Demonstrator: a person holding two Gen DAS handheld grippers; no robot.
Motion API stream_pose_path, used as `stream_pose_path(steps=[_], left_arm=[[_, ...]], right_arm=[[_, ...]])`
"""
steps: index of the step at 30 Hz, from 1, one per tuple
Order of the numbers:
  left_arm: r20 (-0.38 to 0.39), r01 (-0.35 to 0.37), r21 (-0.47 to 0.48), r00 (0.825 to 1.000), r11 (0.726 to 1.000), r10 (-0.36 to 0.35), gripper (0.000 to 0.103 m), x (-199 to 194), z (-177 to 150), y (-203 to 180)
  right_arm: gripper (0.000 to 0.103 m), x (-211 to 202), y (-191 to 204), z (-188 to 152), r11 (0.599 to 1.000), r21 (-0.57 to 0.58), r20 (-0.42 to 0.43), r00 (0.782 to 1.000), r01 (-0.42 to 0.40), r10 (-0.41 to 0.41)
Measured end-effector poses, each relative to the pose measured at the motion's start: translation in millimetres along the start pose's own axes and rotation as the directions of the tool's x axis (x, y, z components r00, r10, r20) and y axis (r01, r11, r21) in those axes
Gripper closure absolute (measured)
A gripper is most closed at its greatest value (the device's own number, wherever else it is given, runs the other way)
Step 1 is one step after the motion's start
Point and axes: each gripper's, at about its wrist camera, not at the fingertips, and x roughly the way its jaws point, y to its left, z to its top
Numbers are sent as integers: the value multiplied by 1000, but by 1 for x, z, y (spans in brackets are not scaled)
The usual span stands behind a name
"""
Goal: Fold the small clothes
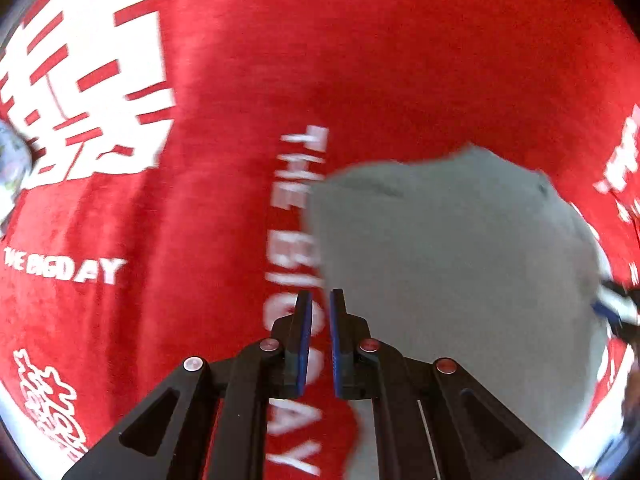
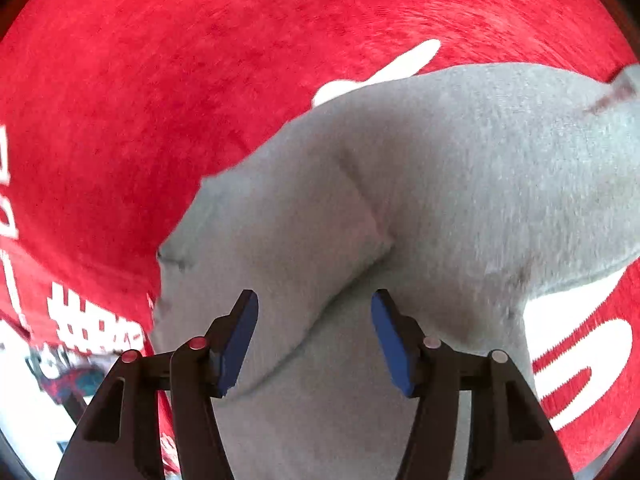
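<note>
Two black grippers hang over a soft grey knit garment (image 2: 420, 184) lying rumpled on a fuzzy red cloth with white lettering (image 1: 224, 60). Left gripper (image 1: 320, 300) is pinched narrow and empty; right gripper (image 2: 314, 300) is parted, gripping nothing. Only the left view shows "THE BIG DAY".

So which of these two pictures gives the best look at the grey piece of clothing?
The right wrist view: the grey garment fills most of it, sharp enough to show a fold and the knit. The left wrist view shows the same garment smaller, blurred and off to the right on the red cloth.

Both wrist views look steeply down, close, sharing the grey garment (image 1: 452, 264) on the red cloth (image 1: 224, 216).
</note>
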Motion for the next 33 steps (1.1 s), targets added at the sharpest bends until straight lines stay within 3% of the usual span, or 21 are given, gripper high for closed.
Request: stream_pose_path(steps=[1, 4, 7, 11, 12, 14, 15, 16, 19, 23, 24, 25, 26, 27, 33], left_arm=[[-7, 3, 16, 1000, 1000, -3, 94, 5, -3, -9], [-58, -37, 22, 998, 999, 38, 94, 30, -18, -22], [-12, -55, 17, 998, 998, 55, 94, 33, -22, -24], [-46, -93, 42, 994, 995, 95, 94, 25, -22, -35], [-48, -102, 45, 993, 994, 104, 94, 21, -22, -40], [-37, -118, 48, 992, 992, 120, 94, 11, -22, -49], [-28, -118, 48, 992, 992, 119, 94, 3, -26, -54], [-25, -120, 51, 992, 991, 121, 94, -1, -27, -59], [-24, -145, 77, 989, 986, 147, 94, -6, -28, -80], [-40, -102, 78, 994, 992, 105, 93, -10, -36, -106], [-61, -96, 88, 993, 992, 102, 89, -4, -37, -113], [-73, -96, 95, 992, 991, 104, 76, -2, -38, -119], [-89, -104, 101, 990, 990, 113, 24, 0, -40, -128], [-95, -133, 99, 985, 986, 143, 1, -1, -42, -137], [-63, -149, 147, 985, 978, 160, 1, -2, -45, -180]], right_arm=[[91, 2, -3, 2, 1000, 9, -4, 1000, 24, -24], [95, 2, -16, 0, 998, 44, -28, 998, 48, -47], [95, -5, -23, -5, 994, 22, -21, 994, 103, -103], [94, -20, -36, -8, 997, 16, -52, 996, 72, -71], [93, -25, -38, -9, 998, 0, -60, 996, 65, -65], [72, -31, -38, -12, 998, -23, -68, 996, 60, -61], [45, -37, -39, -14, 998, -38, -68, 996, 52, -55], [35, -42, -40, -15, 998, -46, -65, 997, 46, -48], [35, -48, -40, -19, 997, -66, -70, 997, 39, -44], [32, -52, -46, -20, 998, -57, -77, 997, 19, -23], [30, -52, -48, -20, 998, -57, -77, 997, 17, -21], [29, -54, -49, -20, 998, -57, -77, 997, 10, -15], [28, -56, -51, -19, 998, -60, -76, 997, 7, -12], [26, -57, -51, -19, 998, -65, -75, 997, 6, -11], [23, -66, -68, -13, 997, -71, -66, 998, 5, -9]])
